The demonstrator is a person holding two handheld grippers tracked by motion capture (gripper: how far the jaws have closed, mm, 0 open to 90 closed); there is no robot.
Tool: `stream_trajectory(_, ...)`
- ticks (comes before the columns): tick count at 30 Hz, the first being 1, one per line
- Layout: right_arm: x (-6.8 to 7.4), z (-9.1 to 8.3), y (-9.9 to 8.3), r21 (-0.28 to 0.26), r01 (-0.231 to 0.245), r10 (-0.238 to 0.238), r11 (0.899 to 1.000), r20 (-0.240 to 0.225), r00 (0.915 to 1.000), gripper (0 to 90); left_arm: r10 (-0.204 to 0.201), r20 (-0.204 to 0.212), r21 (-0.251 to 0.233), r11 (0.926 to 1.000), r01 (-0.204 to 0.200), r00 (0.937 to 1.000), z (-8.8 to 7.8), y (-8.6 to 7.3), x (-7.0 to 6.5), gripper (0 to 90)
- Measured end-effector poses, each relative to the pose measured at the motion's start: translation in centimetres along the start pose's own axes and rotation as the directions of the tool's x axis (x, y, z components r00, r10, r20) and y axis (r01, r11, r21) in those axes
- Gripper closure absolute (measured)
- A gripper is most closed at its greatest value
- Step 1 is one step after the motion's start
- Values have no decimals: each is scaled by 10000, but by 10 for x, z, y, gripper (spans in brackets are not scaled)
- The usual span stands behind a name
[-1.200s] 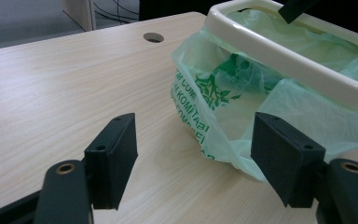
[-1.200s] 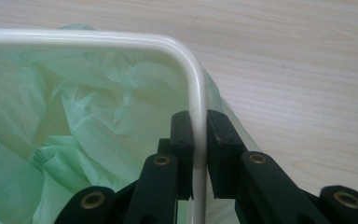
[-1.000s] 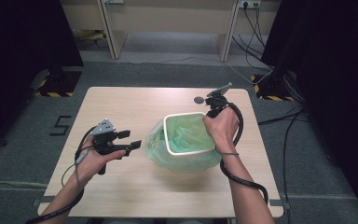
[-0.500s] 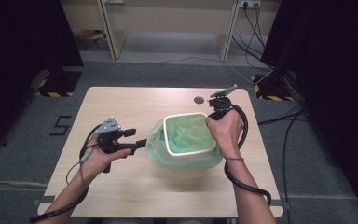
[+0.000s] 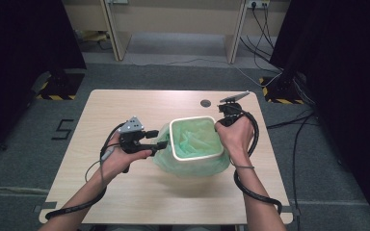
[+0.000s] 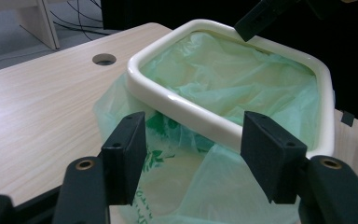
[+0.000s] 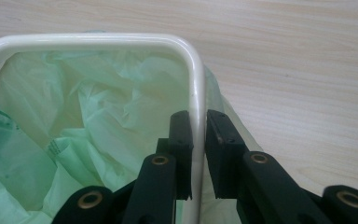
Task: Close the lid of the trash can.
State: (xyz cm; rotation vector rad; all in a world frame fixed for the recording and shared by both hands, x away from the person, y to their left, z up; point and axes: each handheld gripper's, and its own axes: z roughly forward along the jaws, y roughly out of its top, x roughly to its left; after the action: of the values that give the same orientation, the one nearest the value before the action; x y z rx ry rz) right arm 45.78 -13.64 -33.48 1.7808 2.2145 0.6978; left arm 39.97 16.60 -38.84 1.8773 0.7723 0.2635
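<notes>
- Green plastic bag (image 6: 205, 186): nearest item, hanging loose down the outside of the bin on your left, just ahead of your left gripper (image 6: 193, 163).
- Left gripper: jaws apart, have just been closing; bag film lies between them, pads not yet pressing on it.
- White bin (image 5: 196, 139): mid-table, bag tucked inside and folded over its rim (image 6: 191, 114).
- Right gripper (image 7: 198, 154): jaws nearly closed, clamped on the far rim, one inside, one outside, steadying the bin.
- Step in hand, as judged: fitting the bag over the rim.
- Next move calls for: pinching the loose film, then drawing it down snug while your right hand (image 5: 235, 134) holds firm.
- Wooden table (image 5: 125, 101): far edge, round hole (image 5: 205, 103).
</notes>
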Motion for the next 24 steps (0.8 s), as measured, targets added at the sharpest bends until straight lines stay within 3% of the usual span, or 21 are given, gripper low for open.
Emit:
stream_trajectory(7,-1,0,-1,-15,-3,3,10000,-25,10000,805,72,74,187,9998,-74,9999,12,3,-4,422)
stream_trajectory(17,-4,5,-7,84,12,-12,10000,-11,10000,784,9,-34,198,9998,-9,10000,14,5,-2,422)
stream_trajectory(24,-1,1,-12,1,137,-137,9999,0,9999,756,-47,-99,-192,9998,46,9999,9,8,-4,420)
